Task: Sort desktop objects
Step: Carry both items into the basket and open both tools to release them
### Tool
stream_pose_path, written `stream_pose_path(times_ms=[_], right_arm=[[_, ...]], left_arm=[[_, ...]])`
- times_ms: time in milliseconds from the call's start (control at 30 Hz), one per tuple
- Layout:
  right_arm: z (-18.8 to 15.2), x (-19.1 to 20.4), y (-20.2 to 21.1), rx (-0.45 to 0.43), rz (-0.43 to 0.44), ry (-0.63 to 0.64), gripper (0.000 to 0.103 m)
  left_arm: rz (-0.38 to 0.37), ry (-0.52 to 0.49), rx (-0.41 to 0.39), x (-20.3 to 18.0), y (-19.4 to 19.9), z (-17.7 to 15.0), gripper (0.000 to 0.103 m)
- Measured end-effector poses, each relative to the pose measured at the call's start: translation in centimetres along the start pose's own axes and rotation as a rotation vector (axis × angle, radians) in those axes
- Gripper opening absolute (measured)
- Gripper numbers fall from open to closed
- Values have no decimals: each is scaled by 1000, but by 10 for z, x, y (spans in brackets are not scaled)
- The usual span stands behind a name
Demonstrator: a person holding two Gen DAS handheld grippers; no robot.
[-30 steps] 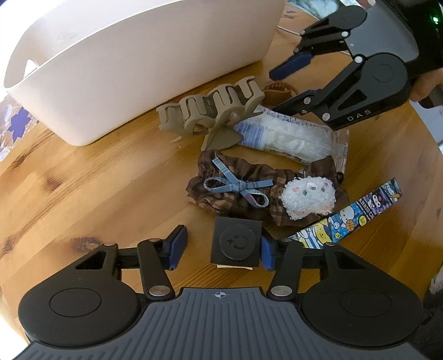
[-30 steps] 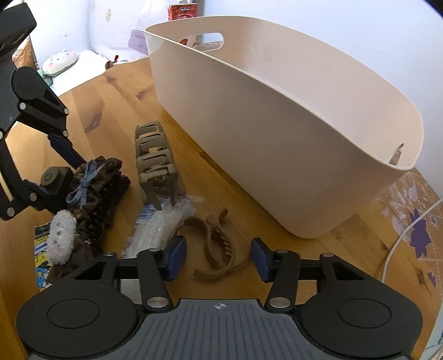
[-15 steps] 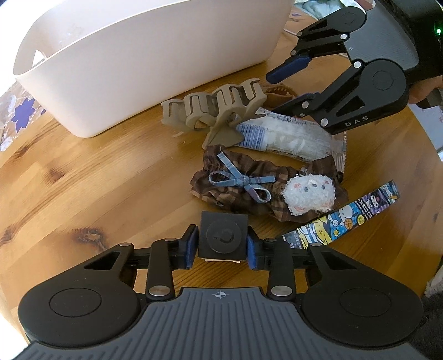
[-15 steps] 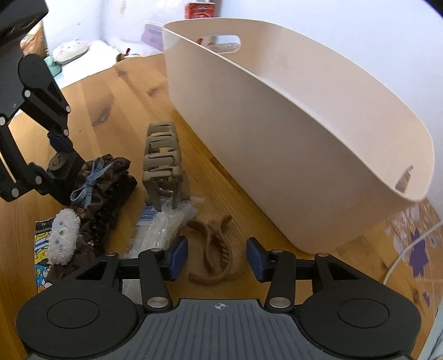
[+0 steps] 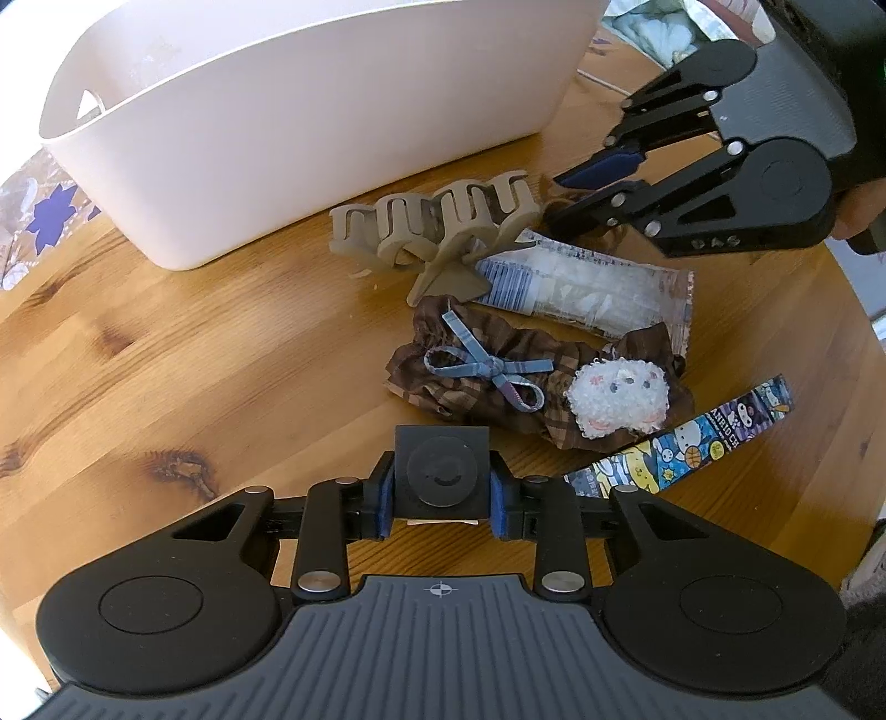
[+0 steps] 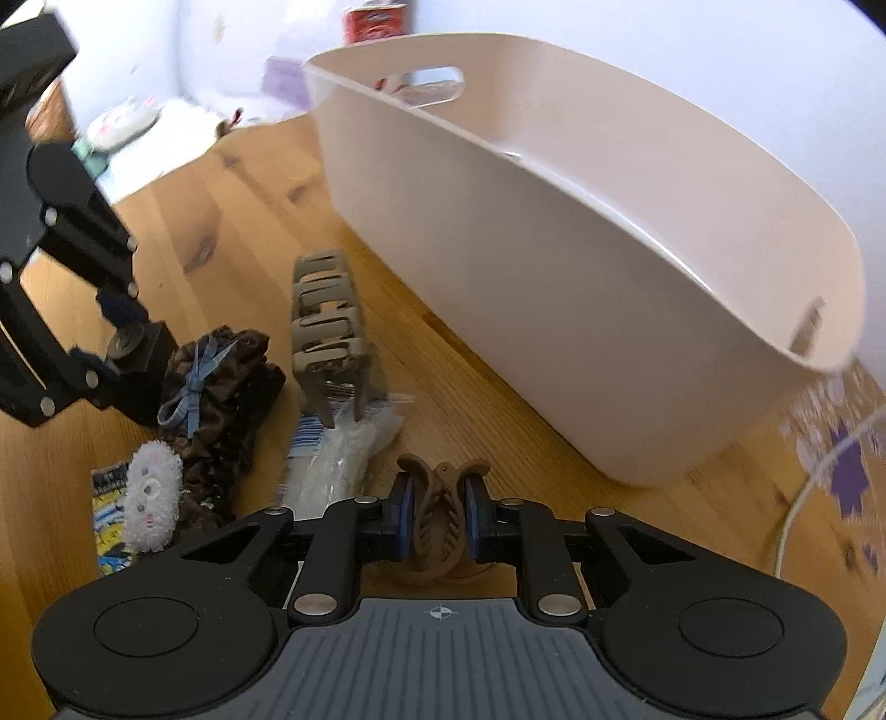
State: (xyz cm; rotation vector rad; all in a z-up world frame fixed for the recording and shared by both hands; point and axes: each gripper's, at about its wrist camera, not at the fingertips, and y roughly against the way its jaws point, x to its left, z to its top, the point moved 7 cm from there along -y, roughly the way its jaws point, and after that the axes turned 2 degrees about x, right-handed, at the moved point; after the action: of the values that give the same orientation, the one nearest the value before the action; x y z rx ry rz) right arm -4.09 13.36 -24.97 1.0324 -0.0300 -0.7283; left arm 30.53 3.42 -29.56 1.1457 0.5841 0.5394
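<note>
My left gripper (image 5: 441, 498) is shut on a small black square box (image 5: 441, 473) just above the wooden table (image 5: 166, 376). My right gripper (image 6: 438, 520) is shut on a small brown hair claw (image 6: 437, 518), lifted slightly off the table. A white plastic basket (image 6: 581, 266) stands beyond both; it also shows in the left wrist view (image 5: 277, 111). A large beige hair claw (image 5: 437, 227), a clear plastic packet (image 5: 587, 288), a brown scrunchie with a blue bow (image 5: 487, 376) and a white fuzzy face, and a cartoon strip (image 5: 692, 443) lie between the grippers.
A white cable (image 6: 814, 476) and a purple-flowered mat (image 6: 847, 471) lie to the right of the basket. The round table's edge (image 5: 864, 343) runs close on the right. Soft toys and a red carton (image 6: 376, 22) sit beyond the table.
My left gripper closed on the black box and raised it a little. My right gripper closed on the brown hair claw and moved toward the basket.
</note>
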Motion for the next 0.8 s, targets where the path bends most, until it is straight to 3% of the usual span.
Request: stream_pose_path(times_ms=[300,800], right_arm=[[-2,-14,44,-77,-9,-103,18],[34,-17,124,-227,-61,-155,18]], left_arm=[[1,-8,-24,-2,12,-12,32],[30,-44,-144,15,78,14,32]])
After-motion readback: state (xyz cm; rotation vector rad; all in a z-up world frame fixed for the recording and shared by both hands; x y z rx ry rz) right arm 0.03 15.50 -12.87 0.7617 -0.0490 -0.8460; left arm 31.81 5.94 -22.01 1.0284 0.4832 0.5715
